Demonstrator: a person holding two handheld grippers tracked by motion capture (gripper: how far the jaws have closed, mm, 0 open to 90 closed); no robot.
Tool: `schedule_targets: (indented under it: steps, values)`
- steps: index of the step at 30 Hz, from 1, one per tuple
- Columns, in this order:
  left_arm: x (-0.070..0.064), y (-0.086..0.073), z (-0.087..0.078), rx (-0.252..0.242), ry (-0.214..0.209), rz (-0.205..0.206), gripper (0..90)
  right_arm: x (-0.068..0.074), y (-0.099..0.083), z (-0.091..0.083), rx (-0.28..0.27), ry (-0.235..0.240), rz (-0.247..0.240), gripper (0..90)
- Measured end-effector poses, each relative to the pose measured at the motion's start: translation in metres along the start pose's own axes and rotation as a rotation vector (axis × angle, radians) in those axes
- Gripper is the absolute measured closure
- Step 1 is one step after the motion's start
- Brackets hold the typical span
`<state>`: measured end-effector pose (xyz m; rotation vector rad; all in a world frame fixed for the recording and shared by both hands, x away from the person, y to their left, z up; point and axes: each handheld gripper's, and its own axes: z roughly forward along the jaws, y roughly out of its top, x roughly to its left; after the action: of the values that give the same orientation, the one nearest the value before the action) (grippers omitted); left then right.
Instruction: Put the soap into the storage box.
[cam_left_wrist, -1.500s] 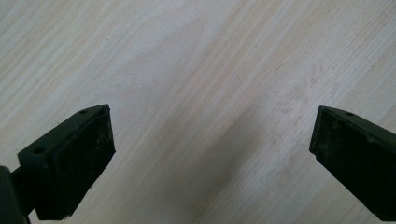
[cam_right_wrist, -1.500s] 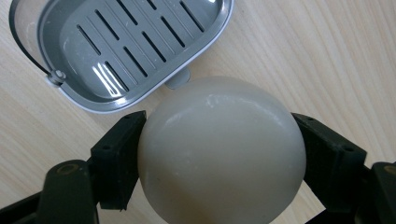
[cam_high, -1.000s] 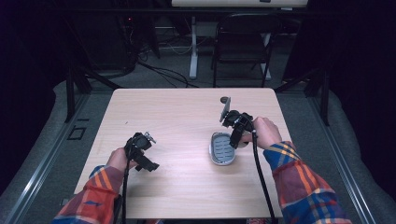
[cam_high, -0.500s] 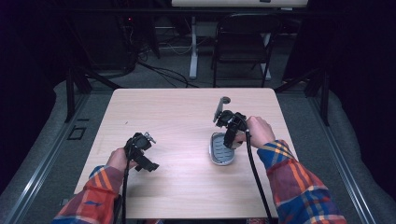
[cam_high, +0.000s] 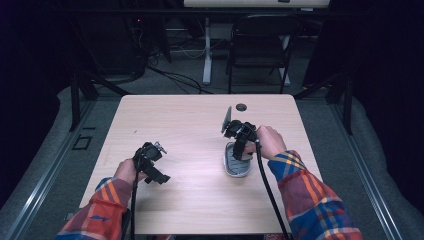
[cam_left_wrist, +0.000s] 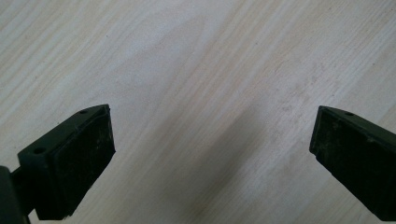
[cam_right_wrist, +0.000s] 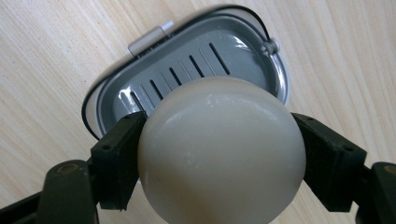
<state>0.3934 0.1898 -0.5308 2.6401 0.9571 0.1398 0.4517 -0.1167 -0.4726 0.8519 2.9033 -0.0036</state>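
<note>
Wooden table, largest thing, bare on the left half. Grey soap dish, slotted tray with lid hinged open, sits at about 3 o'clock from table centre; in the high view it is the grey oval under the right hand. Soap bar, pale, rounded, smooth, is clamped between the right gripper jaws, held just above the dish, not touching it. Likely light, hard but dentable, slick and curved, so it could squirt out; best grip is across its widest middle, as here, with moderate squeeze. Right forearm comes in from 5 o'clock, wrist bent, gripper pointing down at the dish. Left gripper at 8 o'clock, jaws spread wide over bare wood, holding nothing, idle.
</note>
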Motion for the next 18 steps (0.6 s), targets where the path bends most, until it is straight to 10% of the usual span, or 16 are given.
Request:
schedule_targets:
  steps: [18]
  values:
    - [0.0, 0.0, 0.0, -0.001, -0.001, 0.0, 0.0, 0.005, 0.012, 0.018, 0.015, 0.029, -0.016, 22.7]
